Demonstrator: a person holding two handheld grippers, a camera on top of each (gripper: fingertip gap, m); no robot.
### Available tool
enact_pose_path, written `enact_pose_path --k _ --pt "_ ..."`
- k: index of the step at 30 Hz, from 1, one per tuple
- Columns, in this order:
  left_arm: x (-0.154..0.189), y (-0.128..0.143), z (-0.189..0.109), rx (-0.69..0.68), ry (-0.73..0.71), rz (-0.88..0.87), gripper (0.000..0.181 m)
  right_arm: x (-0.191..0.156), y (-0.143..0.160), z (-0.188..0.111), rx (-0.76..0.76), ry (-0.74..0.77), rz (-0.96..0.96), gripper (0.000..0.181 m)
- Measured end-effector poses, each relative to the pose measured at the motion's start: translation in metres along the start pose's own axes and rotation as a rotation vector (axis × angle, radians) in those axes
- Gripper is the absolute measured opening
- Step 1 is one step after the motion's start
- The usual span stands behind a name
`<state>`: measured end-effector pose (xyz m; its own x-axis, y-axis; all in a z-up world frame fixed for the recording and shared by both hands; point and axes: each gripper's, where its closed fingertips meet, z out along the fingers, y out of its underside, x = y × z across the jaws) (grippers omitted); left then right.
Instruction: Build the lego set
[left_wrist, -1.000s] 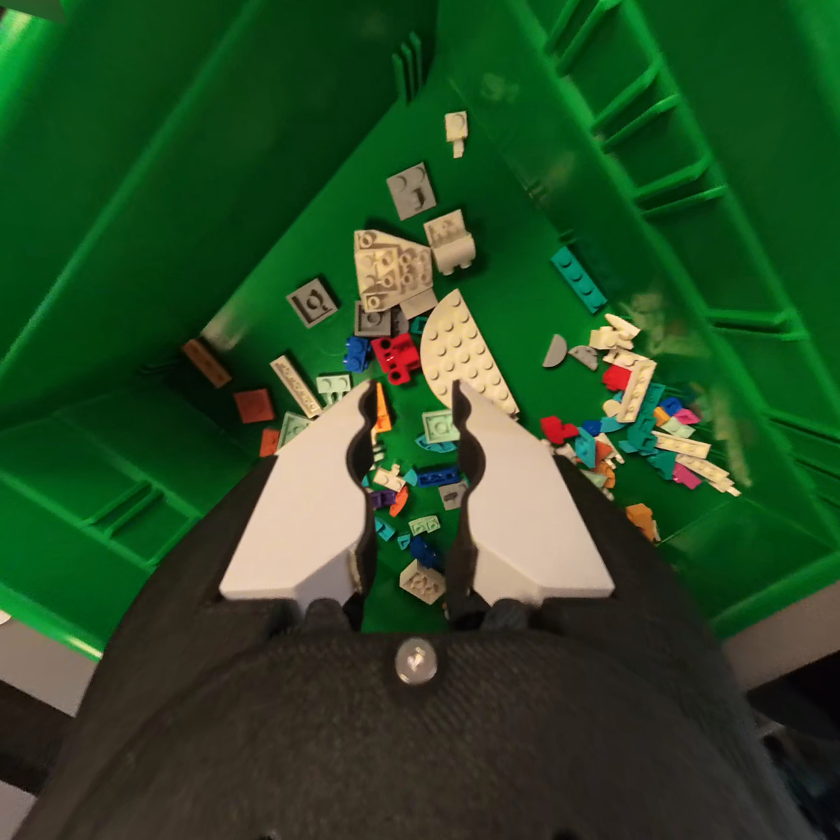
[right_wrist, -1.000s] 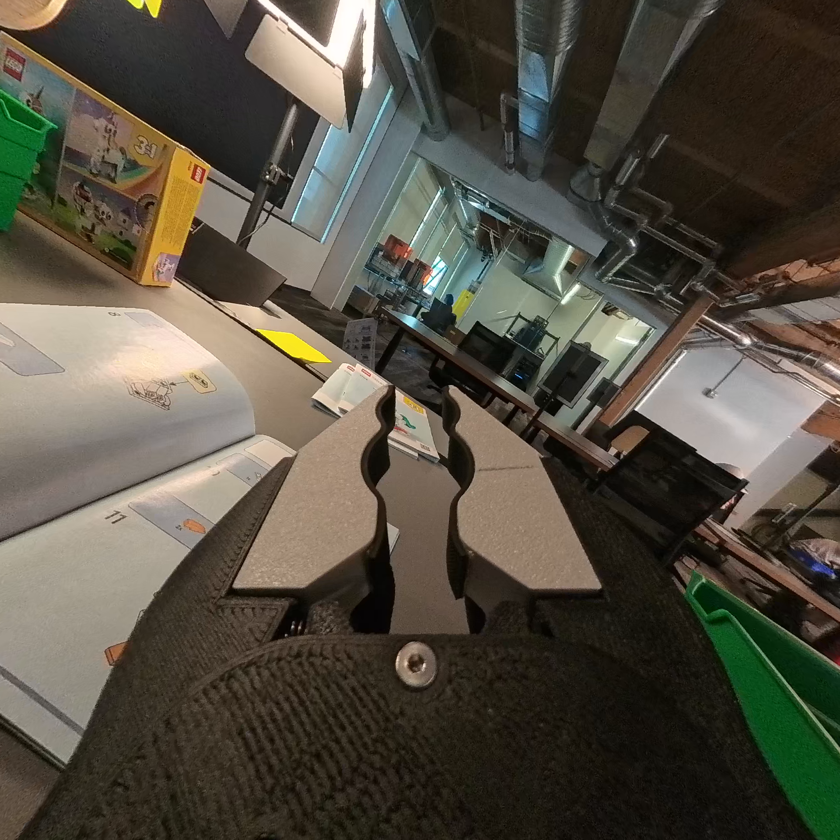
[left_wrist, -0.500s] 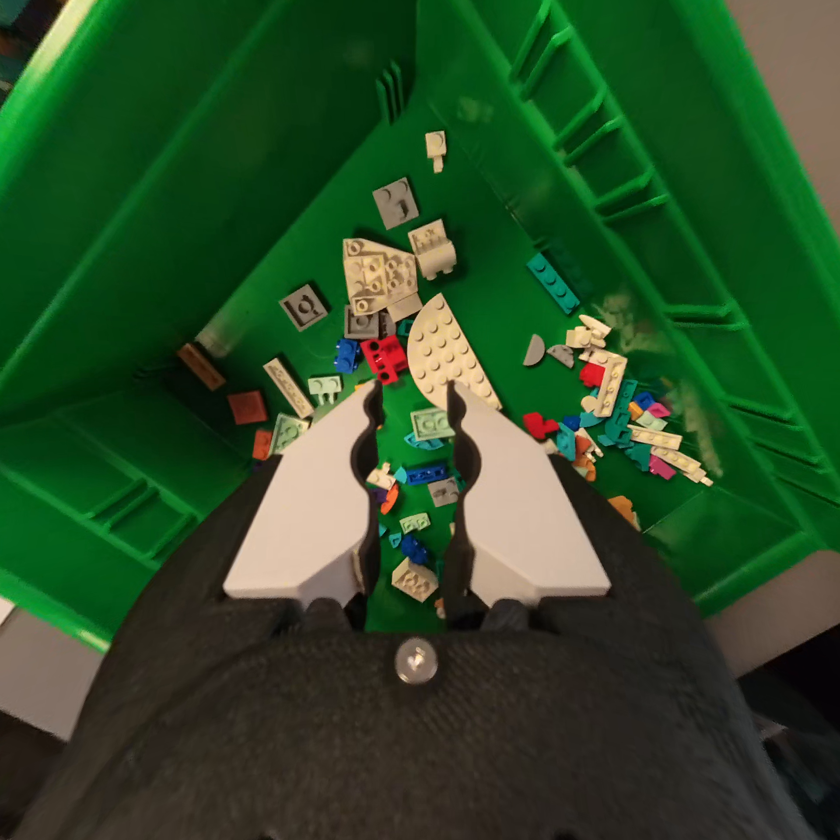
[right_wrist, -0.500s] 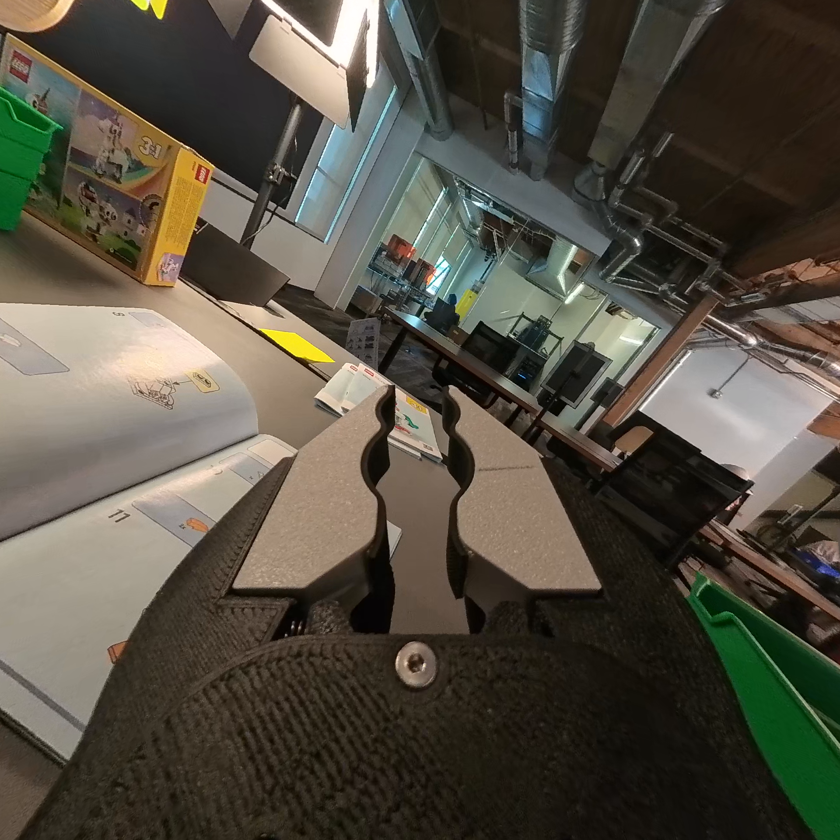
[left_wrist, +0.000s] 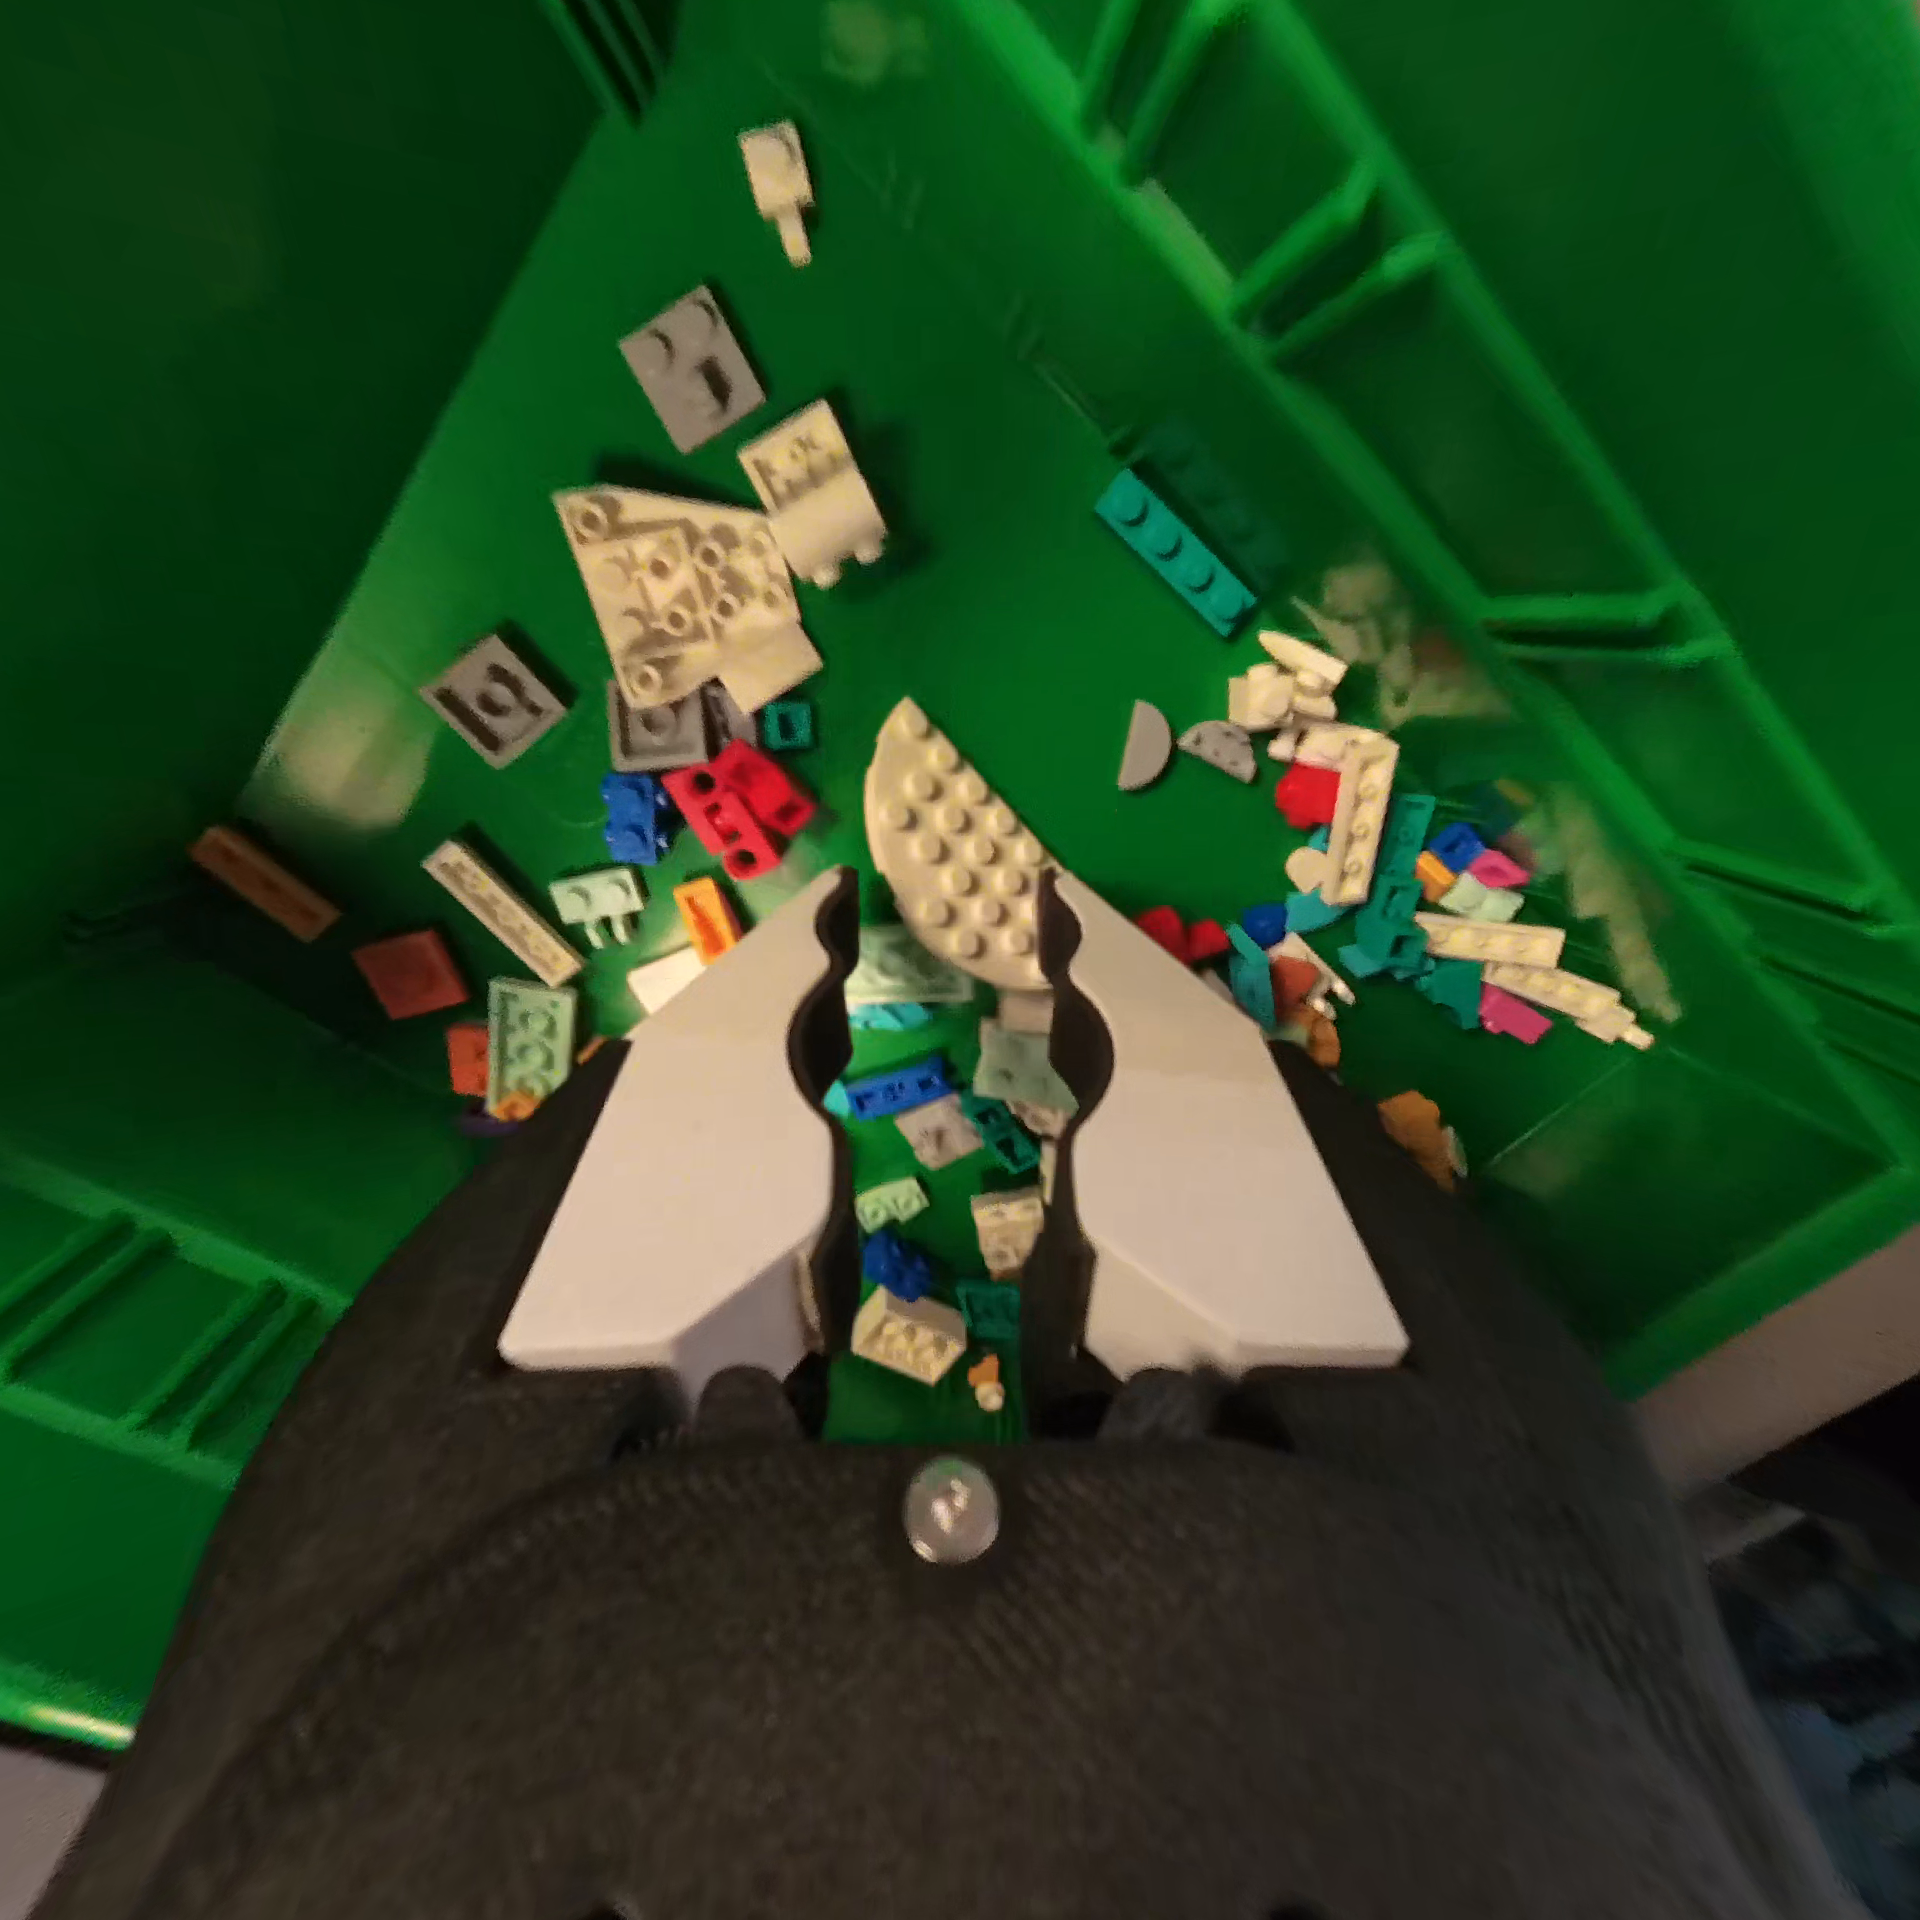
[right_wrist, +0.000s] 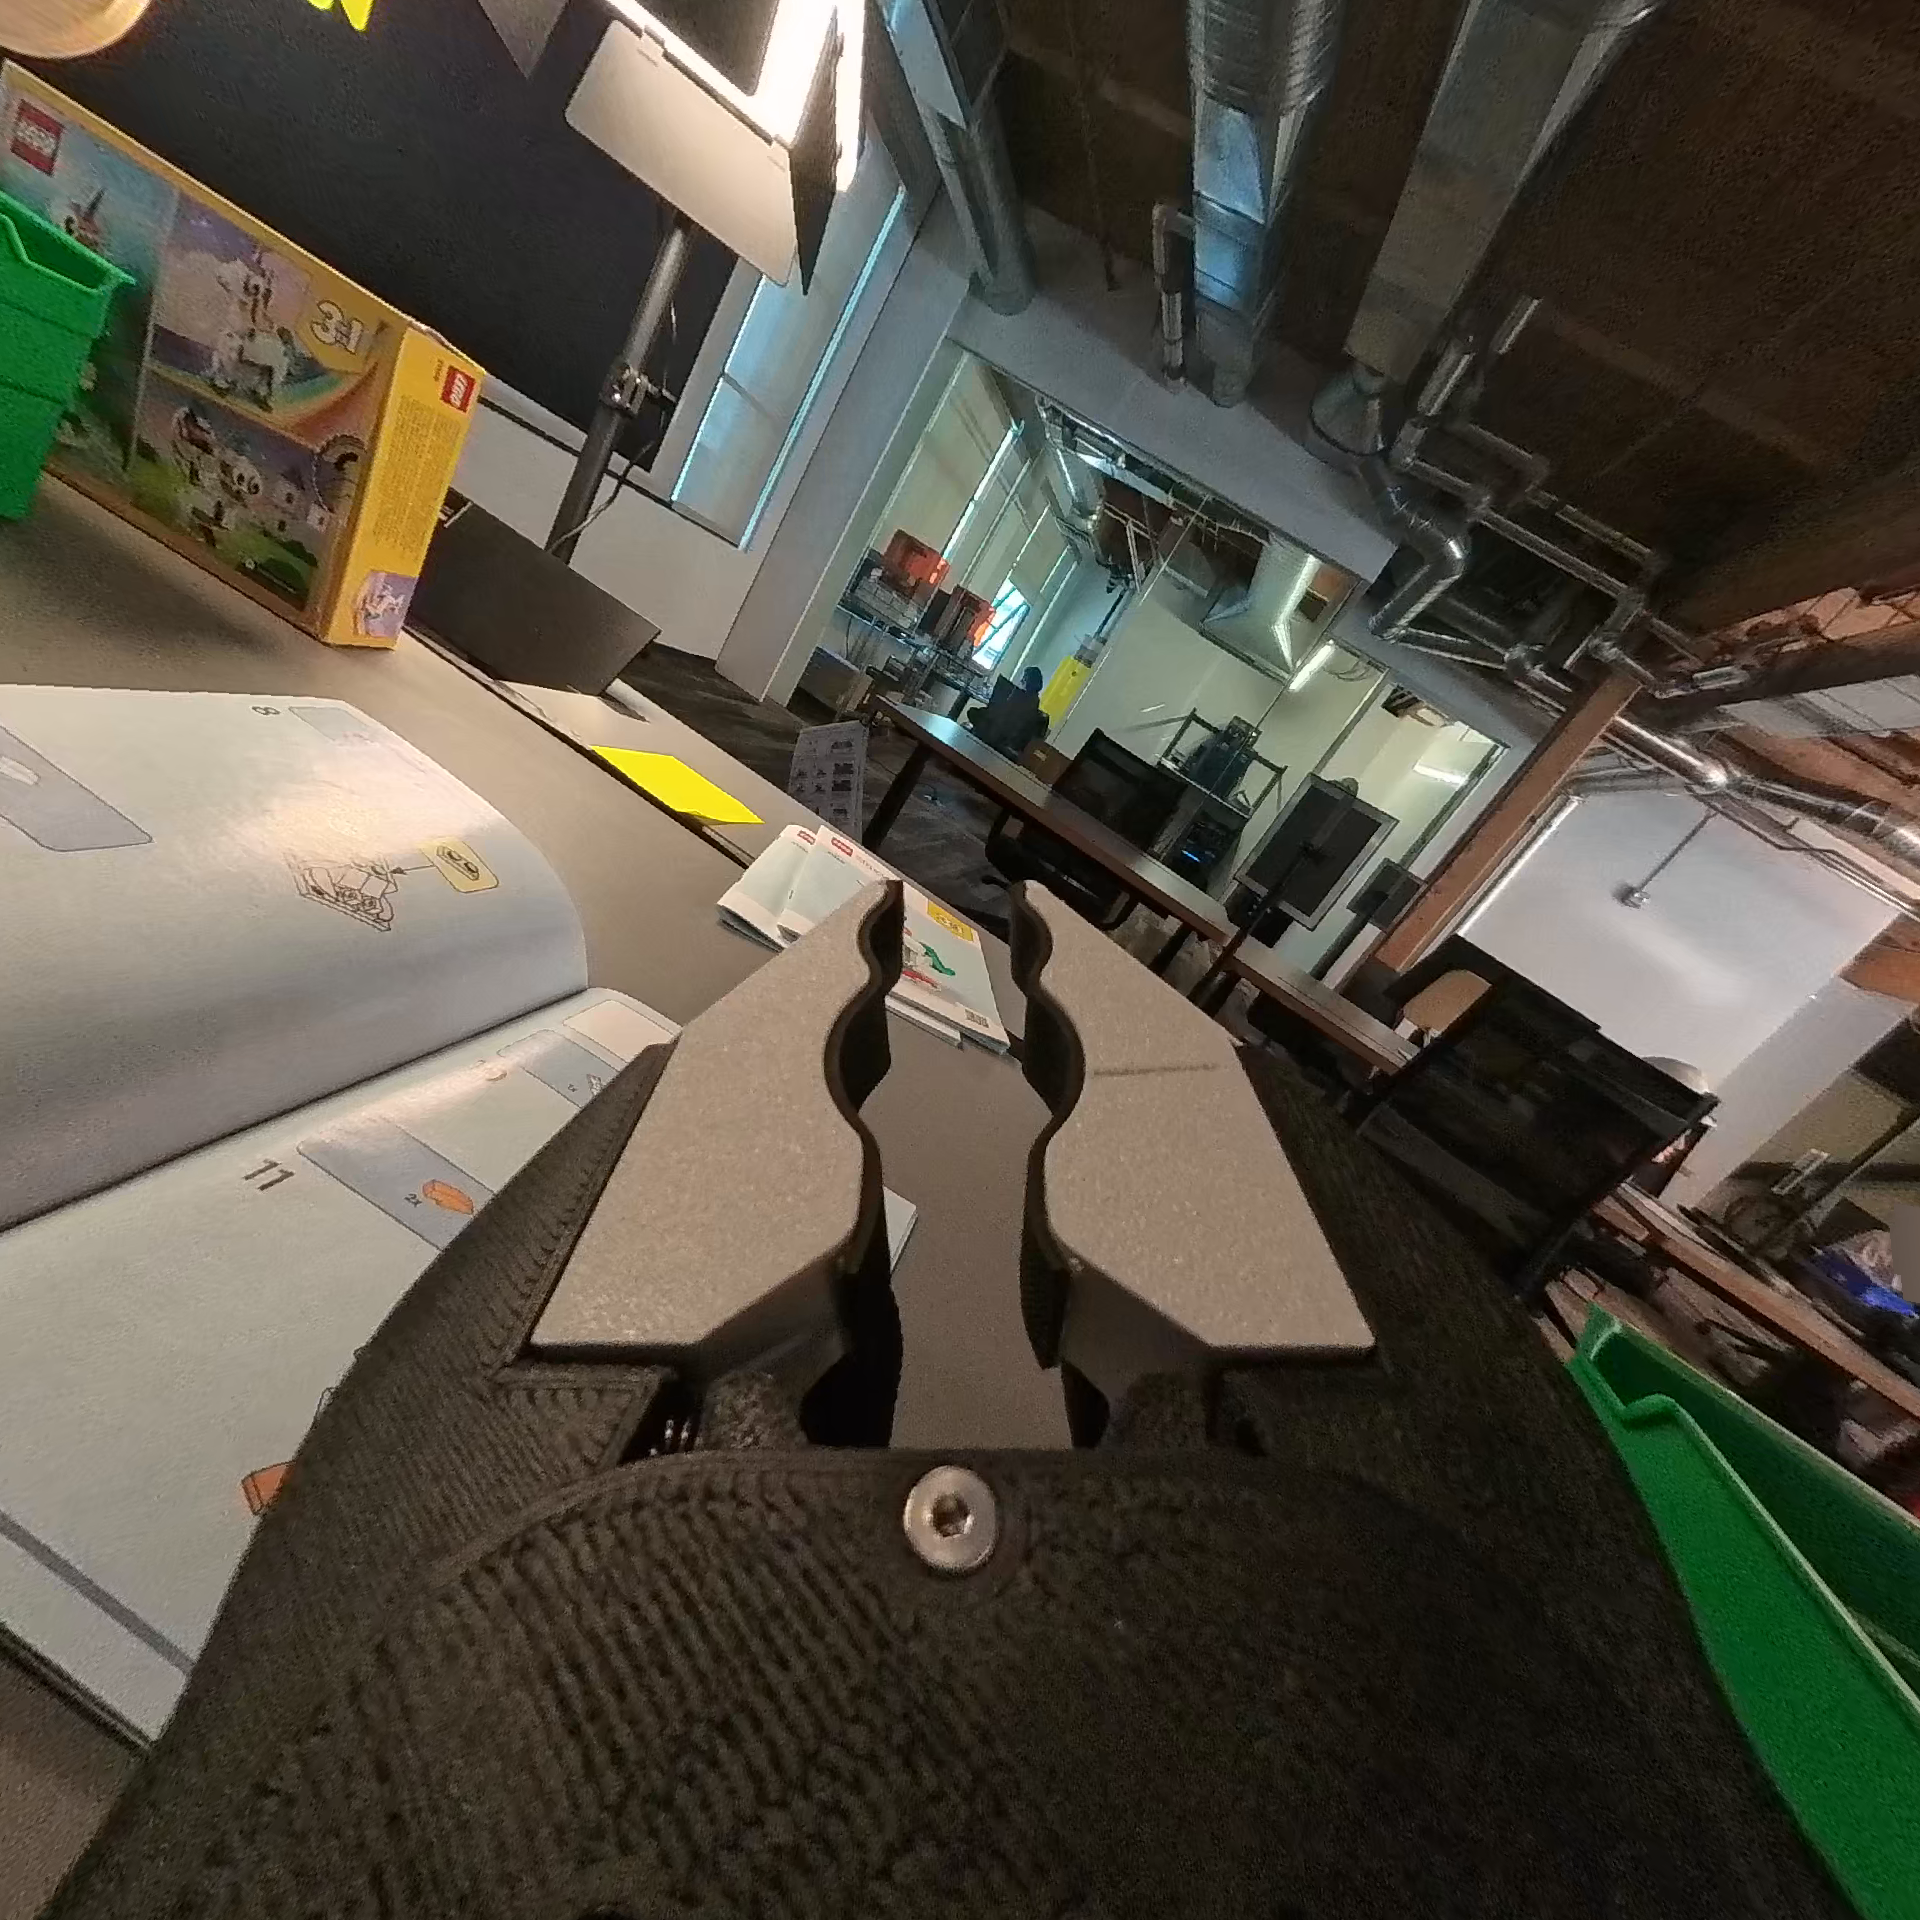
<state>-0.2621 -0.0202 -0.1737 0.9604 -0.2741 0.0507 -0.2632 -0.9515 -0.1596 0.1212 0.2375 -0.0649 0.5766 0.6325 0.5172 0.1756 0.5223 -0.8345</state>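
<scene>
My left gripper (left_wrist: 945, 894) hangs open and empty inside a green bin (left_wrist: 312, 364), just above loose lego pieces. A tan half-round plate (left_wrist: 951, 831) lies right past its fingertips. A red brick (left_wrist: 743, 800), a blue brick (left_wrist: 632, 816) and a tan wedge plate (left_wrist: 681, 592) lie to the left, and a teal plate (left_wrist: 1174, 551) and a mixed heap (left_wrist: 1392, 883) to the right. Small pieces lie between the fingers. My right gripper (right_wrist: 951, 904) is open and empty, low over a dark table, beside an open instruction booklet (right_wrist: 260, 935).
In the right wrist view a lego box (right_wrist: 260, 416) stands at the far left with a green bin (right_wrist: 42, 343) beside it. Folded booklets (right_wrist: 831, 883) and a yellow sheet (right_wrist: 675, 784) lie farther on the table (right_wrist: 644, 935). Another green bin's edge (right_wrist: 1766, 1558) is at lower right. The blue brick (left_wrist: 632, 816) is about 4 cm from my left fingertips and 50 cm from my right. From my left tips it is roughly 6 cm to the teal plate (left_wrist: 1174, 551); from my right, 40 cm.
The left gripper first rose slightly, then dropped deeper into the bin, closer to the pieces, and shifted a little left. The right gripper has barely moved.
</scene>
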Motion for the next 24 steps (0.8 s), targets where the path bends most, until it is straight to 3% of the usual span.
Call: enact_pose_path --k 1,7,14,19,24 --pt "0.003 0.003 0.0 -0.012 0.013 0.001 0.031 0.0 0.0 0.0 -0.001 0.001 -0.001 0.019" --pt "0.019 0.028 -0.005 -0.117 0.106 -0.003 0.031 0.0 0.001 0.0 -0.003 0.002 -0.001 0.019" --pt "0.002 -0.004 -0.03 0.165 0.029 -0.021 0.027 0.001 0.0 0.0 -0.001 0.006 -0.008 0.019" --pt "0.049 -0.017 -0.045 0.321 0.235 0.079 0.025 0.0 0.0 0.0 -0.003 0.004 -0.015 0.019" --pt "0.062 -0.014 -0.034 0.309 0.208 0.128 0.024 -0.001 0.001 0.0 -0.011 0.01 -0.033 0.019"
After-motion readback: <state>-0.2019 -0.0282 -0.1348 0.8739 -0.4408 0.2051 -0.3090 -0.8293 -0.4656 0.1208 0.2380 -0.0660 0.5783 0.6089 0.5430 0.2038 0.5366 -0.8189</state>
